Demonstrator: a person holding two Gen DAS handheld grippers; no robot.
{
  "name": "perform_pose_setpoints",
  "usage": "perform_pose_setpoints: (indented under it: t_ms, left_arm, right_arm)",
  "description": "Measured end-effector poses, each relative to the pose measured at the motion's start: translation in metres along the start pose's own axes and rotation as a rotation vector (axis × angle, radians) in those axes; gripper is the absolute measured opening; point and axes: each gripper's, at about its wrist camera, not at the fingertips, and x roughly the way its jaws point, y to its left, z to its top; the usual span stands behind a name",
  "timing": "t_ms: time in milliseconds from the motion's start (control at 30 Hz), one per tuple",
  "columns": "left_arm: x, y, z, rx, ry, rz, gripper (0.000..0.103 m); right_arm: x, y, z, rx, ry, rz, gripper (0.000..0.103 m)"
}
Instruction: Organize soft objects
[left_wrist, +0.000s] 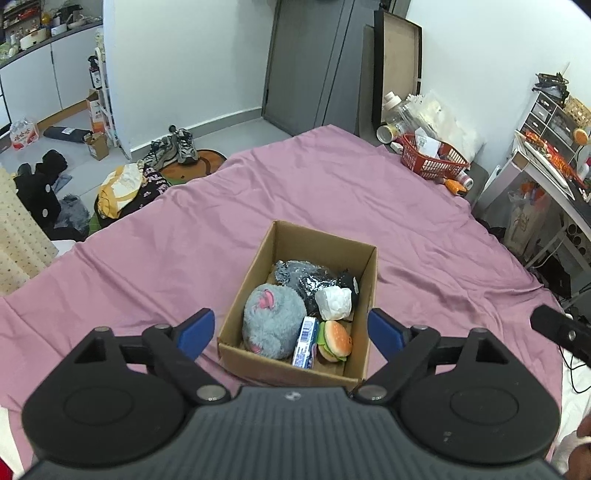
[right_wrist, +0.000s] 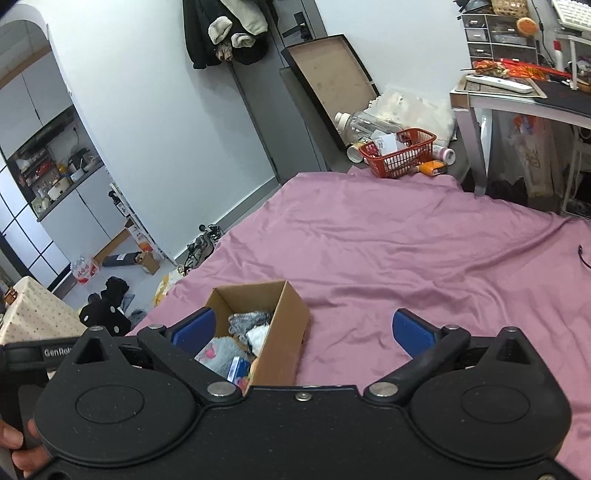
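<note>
An open cardboard box (left_wrist: 255, 280) sits on the pink bedsheet (left_wrist: 184, 240). It holds a grey plush (left_wrist: 271, 323), a burger plush (left_wrist: 336, 341), a white soft item (left_wrist: 334, 302), a dark sparkly cloth (left_wrist: 306, 275) and a blue-white packet (left_wrist: 306, 341). My left gripper (left_wrist: 291, 328) is open and empty, above the box's near end, fingers spread either side. My right gripper (right_wrist: 303, 328) is open and empty, just right of the box (right_wrist: 288, 328), which shows at lower left in the right wrist view. The right gripper's tip (left_wrist: 561, 330) shows at the left wrist view's right edge.
A red basket (left_wrist: 430, 158) with clutter stands at the bed's far corner, beside bottles and a leaning board. A desk (right_wrist: 517, 96) stands at right. Shoes (left_wrist: 173, 147), clothes and bags lie on the floor at left. Pink sheet (right_wrist: 406, 251) stretches beyond the box.
</note>
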Motion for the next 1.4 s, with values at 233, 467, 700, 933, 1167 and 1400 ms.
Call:
perform_pose_setpoints:
  t_ms: [233, 467, 700, 933, 1167, 1400]
  left_arm:
    - [-0.024, 0.001, -0.014, 0.023, -0.016, -0.033, 0.092]
    - [-0.048, 0.005, -0.024, 0.054, -0.028, -0.05, 0.096]
    - [-0.076, 0.013, -0.024, 0.062, -0.07, -0.069, 0.103]
    - [-0.091, 0.019, -0.035, 0.085, -0.08, -0.073, 0.103]
    - [-0.103, 0.023, -0.05, 0.1, -0.101, -0.087, 0.103]
    - [-0.121, 0.028, -0.059, 0.111, -0.12, -0.112, 0.103]
  right_arm:
    - [-0.024, 0.005, -0.009, 0.012, -0.02, -0.04, 0.103]
    - [-0.051, 0.013, -0.013, 0.029, -0.053, -0.047, 0.103]
    - [-0.072, 0.023, -0.019, 0.053, -0.076, -0.053, 0.103]
    - [-0.089, 0.039, -0.029, -0.005, -0.054, -0.095, 0.103]
    - [-0.108, 0.053, -0.04, -0.042, -0.033, -0.083, 0.103]
    - [-0.129, 0.063, -0.046, -0.049, -0.049, -0.082, 0.103]
